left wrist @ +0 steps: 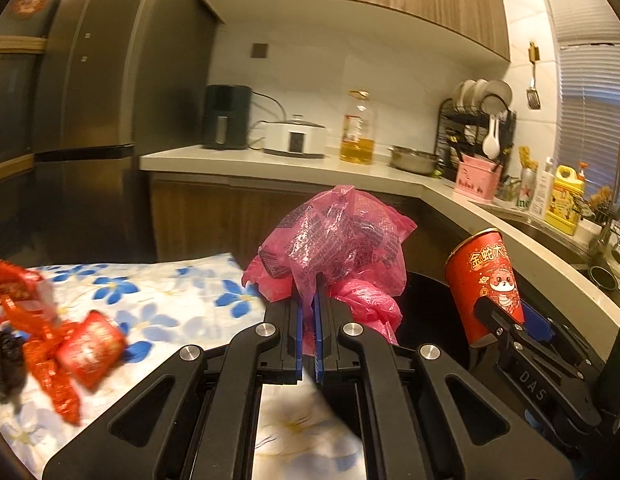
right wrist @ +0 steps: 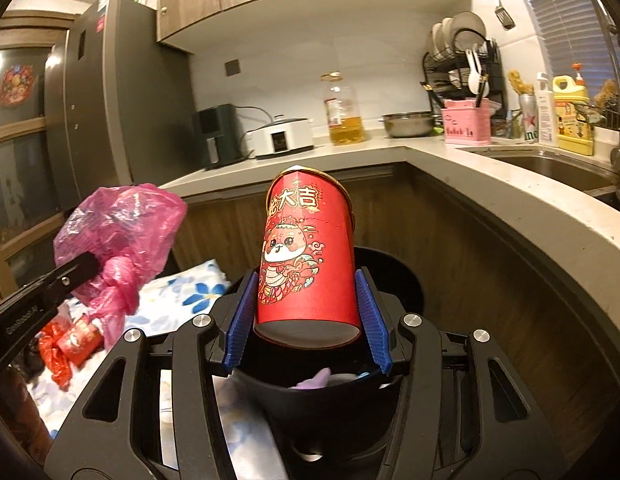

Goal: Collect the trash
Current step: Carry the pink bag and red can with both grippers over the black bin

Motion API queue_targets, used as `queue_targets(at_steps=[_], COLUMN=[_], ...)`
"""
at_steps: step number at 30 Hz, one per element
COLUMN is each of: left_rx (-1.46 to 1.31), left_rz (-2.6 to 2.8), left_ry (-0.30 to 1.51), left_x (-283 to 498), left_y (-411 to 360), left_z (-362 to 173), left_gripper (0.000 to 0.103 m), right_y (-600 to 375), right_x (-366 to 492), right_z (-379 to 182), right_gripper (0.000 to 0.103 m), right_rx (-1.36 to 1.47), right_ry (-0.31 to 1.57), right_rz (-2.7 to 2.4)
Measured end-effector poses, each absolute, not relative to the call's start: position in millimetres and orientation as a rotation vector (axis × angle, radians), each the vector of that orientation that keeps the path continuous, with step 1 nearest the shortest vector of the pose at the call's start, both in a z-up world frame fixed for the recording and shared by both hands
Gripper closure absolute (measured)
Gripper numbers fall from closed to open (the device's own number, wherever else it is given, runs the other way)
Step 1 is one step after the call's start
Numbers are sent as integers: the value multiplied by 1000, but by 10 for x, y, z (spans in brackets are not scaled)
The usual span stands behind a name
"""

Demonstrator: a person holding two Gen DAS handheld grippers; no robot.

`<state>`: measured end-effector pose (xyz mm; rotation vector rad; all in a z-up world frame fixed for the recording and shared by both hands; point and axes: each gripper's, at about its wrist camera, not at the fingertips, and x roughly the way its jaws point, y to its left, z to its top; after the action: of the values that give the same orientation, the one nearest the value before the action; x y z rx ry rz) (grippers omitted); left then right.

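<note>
My left gripper [left wrist: 308, 292] is shut on a crumpled pink plastic bag [left wrist: 333, 240] and holds it in the air by the table's far edge. The bag also shows in the right wrist view [right wrist: 118, 236]. My right gripper [right wrist: 308, 280] is shut on a red paper cup [right wrist: 308, 256] with a cartoon print, held just above a black trash bin [right wrist: 310, 404]. The cup also shows in the left wrist view [left wrist: 485, 284]. Red wrappers [left wrist: 82, 348] lie on the flowered tablecloth [left wrist: 170, 304] at the left.
An L-shaped kitchen counter [right wrist: 449, 156] runs behind and to the right, with an oil bottle [right wrist: 343, 112], cooker [right wrist: 282, 136], metal bowl [right wrist: 407, 124], dish rack and sink [right wrist: 549, 168]. A dark fridge [left wrist: 90, 100] stands at the left. The bin holds some scraps.
</note>
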<state>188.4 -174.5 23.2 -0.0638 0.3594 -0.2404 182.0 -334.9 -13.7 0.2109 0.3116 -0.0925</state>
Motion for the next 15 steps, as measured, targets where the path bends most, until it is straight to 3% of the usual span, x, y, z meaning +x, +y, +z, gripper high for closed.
queue_targets(at_steps=[15], left_rx=[-22], left_rz=[-309], left_ry=[416], left_x=[2242], left_y=[-2261], left_z=[50], left_gripper=[99], right_y=[-3633], right_x=[2051], right_z=[-280], right_gripper=[53], right_rx=[211], right_ry=[341], right_rz=[-123])
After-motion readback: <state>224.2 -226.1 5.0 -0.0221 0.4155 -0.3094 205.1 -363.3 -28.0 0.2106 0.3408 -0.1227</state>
